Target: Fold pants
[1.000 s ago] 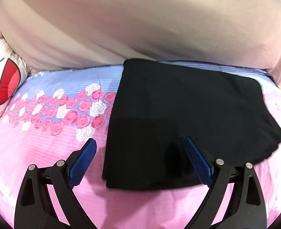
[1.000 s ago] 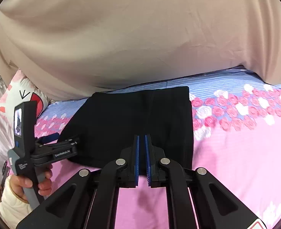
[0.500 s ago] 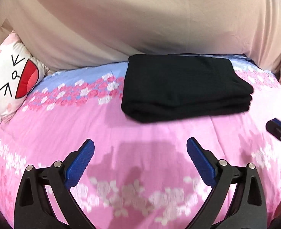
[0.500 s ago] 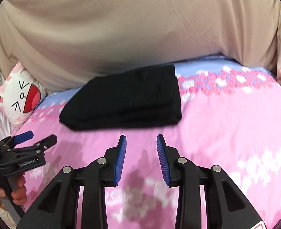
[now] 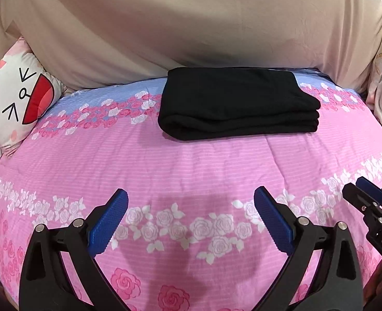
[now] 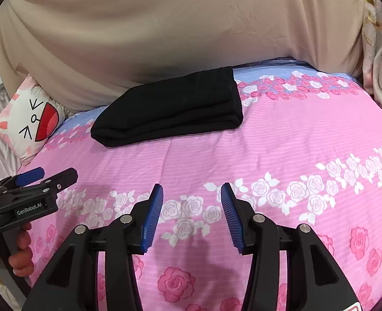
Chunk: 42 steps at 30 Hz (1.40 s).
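Observation:
The black pants (image 5: 237, 103) lie folded into a flat rectangular stack at the far side of the pink floral bedspread (image 5: 191, 165), against the beige cover. They also show in the right wrist view (image 6: 172, 106). My left gripper (image 5: 191, 207) is open and empty, hovering over the bedspread well short of the pants. My right gripper (image 6: 192, 202) is open and empty, also back from the pants. The left gripper shows at the left edge of the right wrist view (image 6: 45, 178), and the right gripper at the right edge of the left wrist view (image 5: 364, 194).
A beige cover (image 5: 191, 26) rises behind the bed. A white cartoon-face pillow (image 5: 19, 98) sits at the far left, also in the right wrist view (image 6: 32, 119). Pale fabric (image 6: 380, 59) hangs at the right.
Both grippers have pulled back from the pants toward the near side of the bed. The right gripper has gone from shut to open. The pants stay folded in place.

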Available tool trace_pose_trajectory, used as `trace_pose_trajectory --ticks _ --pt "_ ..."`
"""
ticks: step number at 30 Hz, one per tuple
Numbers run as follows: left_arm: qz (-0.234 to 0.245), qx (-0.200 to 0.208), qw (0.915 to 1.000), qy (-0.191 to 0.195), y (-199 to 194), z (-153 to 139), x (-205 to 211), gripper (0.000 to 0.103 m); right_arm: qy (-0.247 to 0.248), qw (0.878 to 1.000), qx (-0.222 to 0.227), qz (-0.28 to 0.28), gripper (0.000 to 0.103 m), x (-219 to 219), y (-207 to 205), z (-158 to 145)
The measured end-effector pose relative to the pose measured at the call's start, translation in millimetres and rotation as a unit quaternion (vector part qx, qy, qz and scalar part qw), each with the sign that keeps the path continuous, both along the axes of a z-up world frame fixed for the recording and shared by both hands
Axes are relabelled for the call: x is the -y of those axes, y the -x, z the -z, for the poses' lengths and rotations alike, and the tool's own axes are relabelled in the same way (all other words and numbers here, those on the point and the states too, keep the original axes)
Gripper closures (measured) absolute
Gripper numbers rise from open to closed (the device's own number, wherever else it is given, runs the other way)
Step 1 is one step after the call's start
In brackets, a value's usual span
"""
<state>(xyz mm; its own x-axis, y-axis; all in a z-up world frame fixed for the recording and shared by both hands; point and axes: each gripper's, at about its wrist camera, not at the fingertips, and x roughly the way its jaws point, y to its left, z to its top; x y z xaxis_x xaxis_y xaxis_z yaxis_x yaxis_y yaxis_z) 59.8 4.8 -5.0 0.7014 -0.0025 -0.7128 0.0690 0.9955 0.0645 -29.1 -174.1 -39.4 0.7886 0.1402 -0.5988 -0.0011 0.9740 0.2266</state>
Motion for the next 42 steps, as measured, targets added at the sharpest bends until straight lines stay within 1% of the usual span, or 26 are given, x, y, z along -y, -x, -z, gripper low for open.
trace_pose_trajectory --ticks 2,3,4,5,8,10,13,15,18,20,22,24,31,42 --pt "-0.003 -0.001 1.0 0.004 1.8 0.7 -1.2 0.007 0.0 1.0 0.001 0.004 0.057 -1.4 1.8 1.2" --pt "-0.005 -0.002 1.0 0.007 2.0 1.4 -2.1 0.007 0.001 1.0 0.004 0.006 0.055 -2.4 2.7 1.6" --pt "-0.005 0.0 0.9999 0.01 1.8 2.5 -2.6 0.007 0.002 1.0 0.006 0.008 0.05 -3.2 3.3 1.8" --pt "-0.005 0.005 0.9999 0.01 1.4 3.6 -2.7 0.007 0.007 1.0 0.012 0.013 0.049 -4.4 4.2 2.0" --pt "-0.01 0.03 0.9995 0.006 -2.8 9.2 -2.7 0.007 0.025 0.999 0.027 0.017 0.049 -8.7 2.9 2.5" --pt "-0.018 0.043 0.9989 -0.009 -7.8 13.4 -0.8 0.007 0.033 0.999 0.037 0.018 0.049 -10.6 0.7 1.9" --pt "-0.02 0.041 0.9989 -0.007 -14.3 18.4 -1.2 0.007 0.062 0.997 0.045 0.019 0.049 -20.1 -4.5 2.1" --pt "-0.02 0.035 0.9992 -0.001 -17.7 25.3 -2.1 0.007 0.066 0.997 0.032 0.012 0.048 -23.4 -10.3 4.7" --pt "-0.02 0.031 0.9993 -0.012 -18.2 35.8 1.5 0.007 0.07 0.997 0.014 0.016 0.047 -23.7 -16.9 8.4" --pt "-0.015 0.021 0.9995 -0.017 -19.2 41.3 4.2 0.007 0.066 0.998 0.004 0.025 0.046 -20.4 -19.4 10.9" --pt "-0.007 0.017 0.9998 -0.009 -19.6 42.6 5.2 0.007 0.062 0.997 -0.004 0.035 0.045 -19.5 -19.8 13.3" --pt "-0.004 0.014 0.9999 -0.009 -20.4 43.8 6.3 0.007 0.06 0.997 -0.013 0.043 0.045 -17.3 -21.6 15.4" --pt "-0.005 0.004 0.9999 0.009 -23.7 46.2 1.1 0.007 0.077 0.996 -0.019 0.046 0.045 -20.6 -23.7 16.6" --pt "-0.006 0.018 0.9997 0.017 -19.2 42.7 -1.2 0.007 0.098 0.994 -0.018 0.048 0.045 -28.0 -22.4 15.9"
